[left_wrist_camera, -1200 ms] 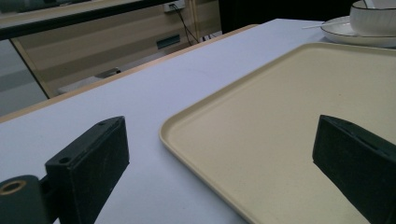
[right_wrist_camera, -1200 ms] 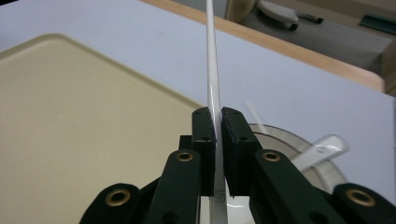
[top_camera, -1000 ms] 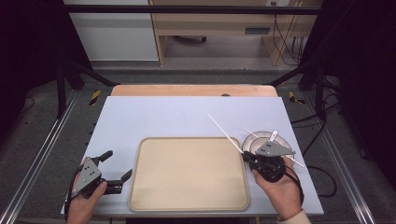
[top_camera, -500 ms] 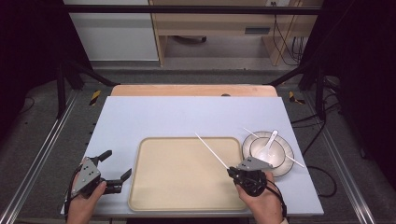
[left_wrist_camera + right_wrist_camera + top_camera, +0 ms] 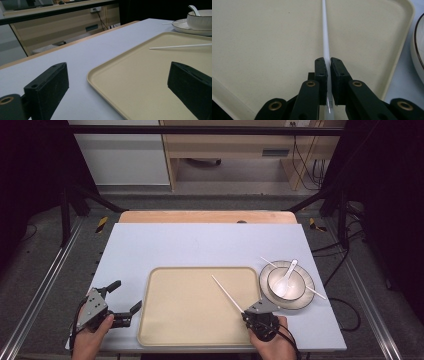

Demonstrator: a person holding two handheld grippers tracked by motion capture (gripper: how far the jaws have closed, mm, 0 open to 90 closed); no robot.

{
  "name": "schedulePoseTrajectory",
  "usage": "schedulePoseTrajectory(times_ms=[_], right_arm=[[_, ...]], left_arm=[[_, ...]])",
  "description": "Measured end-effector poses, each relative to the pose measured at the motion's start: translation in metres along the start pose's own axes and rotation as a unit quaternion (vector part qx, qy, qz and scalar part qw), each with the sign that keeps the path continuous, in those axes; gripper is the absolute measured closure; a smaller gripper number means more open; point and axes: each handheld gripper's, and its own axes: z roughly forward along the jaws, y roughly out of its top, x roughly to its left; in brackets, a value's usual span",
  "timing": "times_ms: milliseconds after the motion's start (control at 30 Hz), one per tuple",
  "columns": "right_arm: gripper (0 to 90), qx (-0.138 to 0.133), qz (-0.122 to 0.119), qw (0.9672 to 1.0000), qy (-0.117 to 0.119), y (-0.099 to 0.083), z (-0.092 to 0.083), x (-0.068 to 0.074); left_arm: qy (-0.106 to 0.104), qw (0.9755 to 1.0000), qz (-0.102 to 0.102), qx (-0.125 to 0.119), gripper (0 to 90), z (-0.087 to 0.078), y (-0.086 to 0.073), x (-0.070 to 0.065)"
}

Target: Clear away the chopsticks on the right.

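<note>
Right gripper [image 5: 328, 65] clamped on white chopstick [image 5: 227, 293] over tray [image 5: 165, 330], stick base hidden between jaws, left gripper [image 5: 125, 296] open, empty, second chopstick [image 5: 316, 292] partly hidden behind bowl [image 5: 295, 287]

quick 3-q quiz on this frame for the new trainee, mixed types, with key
1. True or false: the right gripper is shut on a white chopstick.
2. Where does the spoon sit? A) on the tray B) in the bowl C) on the bare table
3. Fill in: the left gripper is ____ and holds nothing.

Key: 1 true; 2 B, in the bowl on the plate, right of the tray; 3 open.
</note>
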Motion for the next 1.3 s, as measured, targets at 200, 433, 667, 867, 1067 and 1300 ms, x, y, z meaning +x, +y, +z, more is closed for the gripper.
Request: schedulePoseTrajectory(times_ms=[200, 433, 667, 867, 1067, 1300], right_arm=[[84.1, 0.002, 0.013, 0.9999, 0.005, -0.003, 0.001, 0.007], [83.0, 0.0, 0.038, 0.9991, 0.017, -0.005, 0.003, 0.004], [71.3, -0.034, 0.031, 0.9989, 0.01, -0.003, -0.004, 0.002], [59.1, -0.068, 0.008, 0.9977, -0.002, 0.008, -0.018, -0.006], [39.7, -0.078, 0.004, 0.9969, -0.005, 0.02, -0.045, -0.039], [40.5, -0.105, -0.005, 0.9935, -0.043, 0.024, -0.088, -0.087]], left_arm=[[0.003, 1.0, -0.003, -0.001, 3.2, 0.0, 0.0, 0.001], [0.004, 1.0, -0.003, 0.0, 3.2, 0.0, 0.0, 0.0], [0.01, 0.9999, -0.003, 0.002, 3.2, -0.001, -0.001, 0.002], [0.014, 0.9999, 0.007, 0.0, 3.2, -0.002, 0.0, 0.0], [0.016, 0.9998, 0.009, 0.003, 3.2, -0.003, -0.001, 0.001], [0.015, 0.9998, 0.011, 0.006, 3.2, 0.0, -0.001, 0.001]])
